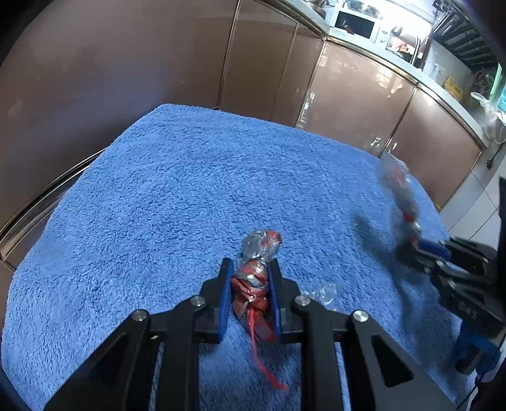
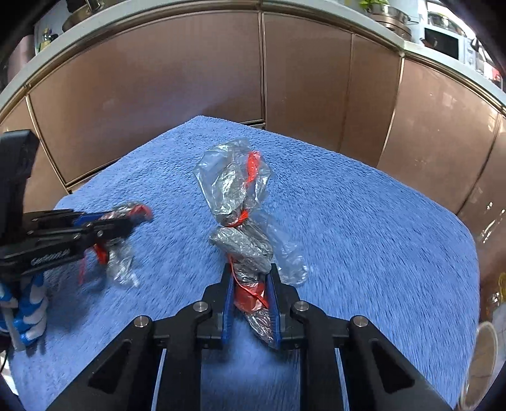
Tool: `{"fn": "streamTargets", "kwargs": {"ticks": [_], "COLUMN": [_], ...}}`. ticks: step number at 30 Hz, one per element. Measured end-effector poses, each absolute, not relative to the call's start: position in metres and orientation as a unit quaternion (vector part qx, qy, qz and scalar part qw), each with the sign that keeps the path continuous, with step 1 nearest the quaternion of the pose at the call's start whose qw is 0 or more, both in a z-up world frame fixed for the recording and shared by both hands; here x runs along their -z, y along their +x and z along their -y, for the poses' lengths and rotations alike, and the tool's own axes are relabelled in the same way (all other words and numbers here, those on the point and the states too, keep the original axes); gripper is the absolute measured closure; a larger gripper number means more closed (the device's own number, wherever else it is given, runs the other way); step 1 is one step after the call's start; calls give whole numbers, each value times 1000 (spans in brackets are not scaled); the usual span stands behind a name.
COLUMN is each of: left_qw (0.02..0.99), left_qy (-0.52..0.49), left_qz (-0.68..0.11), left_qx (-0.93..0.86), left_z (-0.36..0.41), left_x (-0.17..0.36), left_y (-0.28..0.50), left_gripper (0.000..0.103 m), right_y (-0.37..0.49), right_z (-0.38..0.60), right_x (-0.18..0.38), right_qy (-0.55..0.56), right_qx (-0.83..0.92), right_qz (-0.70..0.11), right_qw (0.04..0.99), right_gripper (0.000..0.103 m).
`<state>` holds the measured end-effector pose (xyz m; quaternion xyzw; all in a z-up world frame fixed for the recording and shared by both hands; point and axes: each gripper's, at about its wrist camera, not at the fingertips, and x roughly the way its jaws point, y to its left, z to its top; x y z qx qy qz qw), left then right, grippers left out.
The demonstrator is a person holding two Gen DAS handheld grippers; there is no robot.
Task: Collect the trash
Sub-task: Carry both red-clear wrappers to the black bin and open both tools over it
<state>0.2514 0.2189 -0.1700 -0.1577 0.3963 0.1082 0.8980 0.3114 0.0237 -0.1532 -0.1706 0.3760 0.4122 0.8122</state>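
Observation:
A crumpled red and clear plastic wrapper [image 1: 253, 281] sits between the blue pads of my left gripper [image 1: 250, 268], which is shut on it just over the blue towel [image 1: 174, 189]. My right gripper [image 2: 249, 275] is shut on a longer clear plastic wrapper [image 2: 234, 186] with red strips, which stands up from the jaws above the blue towel [image 2: 363, 221]. The right wrist view shows the left gripper [image 2: 126, 221] at the left with its wrapper [image 2: 136, 210]. In the left wrist view the right gripper [image 1: 411, 249] and its blurred wrapper [image 1: 400, 189] are at the right.
A small scrap of clear plastic [image 1: 324, 292] lies on the towel beside my left gripper. Glossy brown cabinet doors [image 2: 189, 79] stand close behind the towel. A counter with a microwave [image 1: 355, 23] runs above them. A pale round object [image 2: 480, 357] sits past the towel's right edge.

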Motion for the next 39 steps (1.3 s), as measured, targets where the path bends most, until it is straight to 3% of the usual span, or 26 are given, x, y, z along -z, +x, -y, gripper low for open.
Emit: {"fn": "streamTargets", "kwargs": {"ticks": [22,31,39], "left_qw": [942,936,908], "left_qy": [-95,-43,4], "left_qz": [-321,-341,-380], "left_qx": [-35,78,178], "left_z": [-120,12,145], "left_x": [54,41,65], "left_y": [149,187,252], "left_gripper": [84,84,84], "right_y": [152,147,173], "right_z": [156,282,370], "right_x": [64,74,111], "right_qy": [-55,20,66], "right_qx": [-309,-191,-83], "right_qz": [-314,-317,-338], "right_qw": [896,929,935], "right_gripper": [85,85,85]}}
